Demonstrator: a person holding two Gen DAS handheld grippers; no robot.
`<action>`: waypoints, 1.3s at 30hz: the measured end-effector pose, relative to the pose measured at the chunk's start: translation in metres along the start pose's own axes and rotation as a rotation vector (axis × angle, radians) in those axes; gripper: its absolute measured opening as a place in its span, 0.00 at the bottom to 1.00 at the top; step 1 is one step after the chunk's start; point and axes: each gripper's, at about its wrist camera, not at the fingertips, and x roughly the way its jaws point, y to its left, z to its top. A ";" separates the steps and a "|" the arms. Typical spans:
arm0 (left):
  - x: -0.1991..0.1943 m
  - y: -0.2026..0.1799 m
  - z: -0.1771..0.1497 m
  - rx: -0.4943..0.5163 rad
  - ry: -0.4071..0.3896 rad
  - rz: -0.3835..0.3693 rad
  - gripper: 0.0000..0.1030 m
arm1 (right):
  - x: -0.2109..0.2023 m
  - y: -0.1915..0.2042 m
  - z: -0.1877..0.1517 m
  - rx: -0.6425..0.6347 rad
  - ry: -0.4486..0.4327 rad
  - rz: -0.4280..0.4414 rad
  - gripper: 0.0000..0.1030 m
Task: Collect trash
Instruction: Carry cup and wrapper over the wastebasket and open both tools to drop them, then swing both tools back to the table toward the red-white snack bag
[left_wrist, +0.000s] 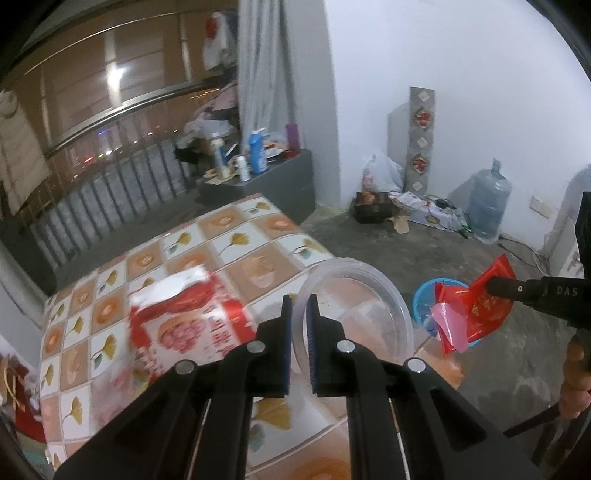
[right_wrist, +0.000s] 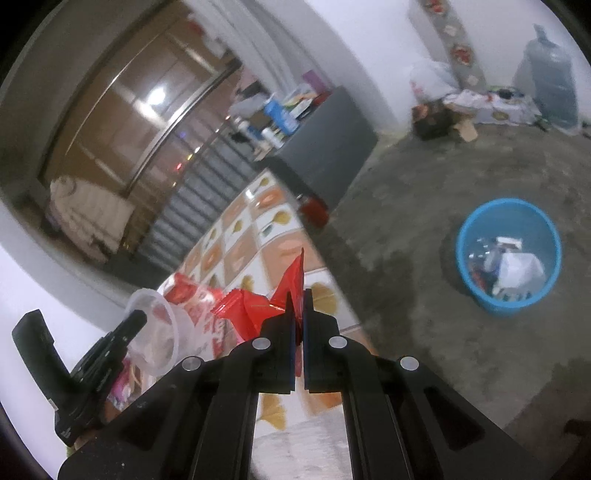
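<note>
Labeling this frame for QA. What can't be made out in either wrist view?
- Print on the red-and-white plastic bag on the table: motion-blurred in both views.
- Contents of the blue plastic bin: small and blurred in the right view; in the left view the red foil wrapper covers the bin.
- Near wall of the clear plastic cup: left view, hidden behind the left gripper.

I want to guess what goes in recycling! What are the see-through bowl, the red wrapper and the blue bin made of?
The bowl looks like thin clear plastic: the tablecloth shows through it, and its rim is cloudy. The red wrapper seems to be glossy plastic film, creased and shiny, though foil lining can't be ruled out. The blue bin looks like smooth, hard moulded plastic.
</note>
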 end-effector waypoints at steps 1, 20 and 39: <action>0.002 -0.005 0.003 0.008 -0.001 -0.009 0.07 | -0.002 -0.004 0.002 0.009 -0.008 -0.007 0.01; 0.201 -0.206 0.058 0.178 0.365 -0.385 0.07 | -0.020 -0.200 0.046 0.373 -0.163 -0.312 0.02; 0.280 -0.275 0.041 0.229 0.497 -0.473 0.67 | 0.032 -0.296 0.032 0.546 -0.072 -0.459 0.63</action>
